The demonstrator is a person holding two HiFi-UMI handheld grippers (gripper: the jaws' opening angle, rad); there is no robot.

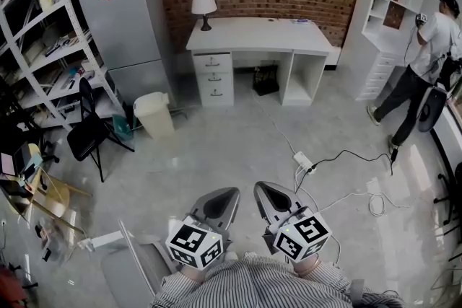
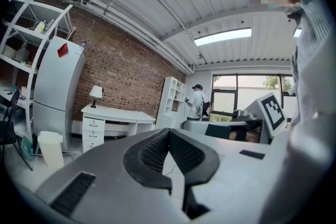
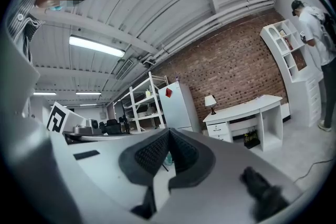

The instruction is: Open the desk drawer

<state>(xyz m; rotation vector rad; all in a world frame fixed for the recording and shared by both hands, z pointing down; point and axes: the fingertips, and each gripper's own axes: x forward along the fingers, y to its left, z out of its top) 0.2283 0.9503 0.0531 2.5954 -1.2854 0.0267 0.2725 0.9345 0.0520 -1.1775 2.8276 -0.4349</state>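
Observation:
A white desk stands against the brick wall, far across the floor. Its drawer stack of three drawers with small dark handles sits under the left end, all closed. The desk also shows small in the left gripper view and in the right gripper view. My left gripper and right gripper are side by side close to my body, both shut with nothing between the jaws, far from the desk.
A lamp stands on the desk. A grey fridge, a white bin, a black chair and shelving are at the left. A power strip and cables lie on the floor. A person stands at the right bookcase.

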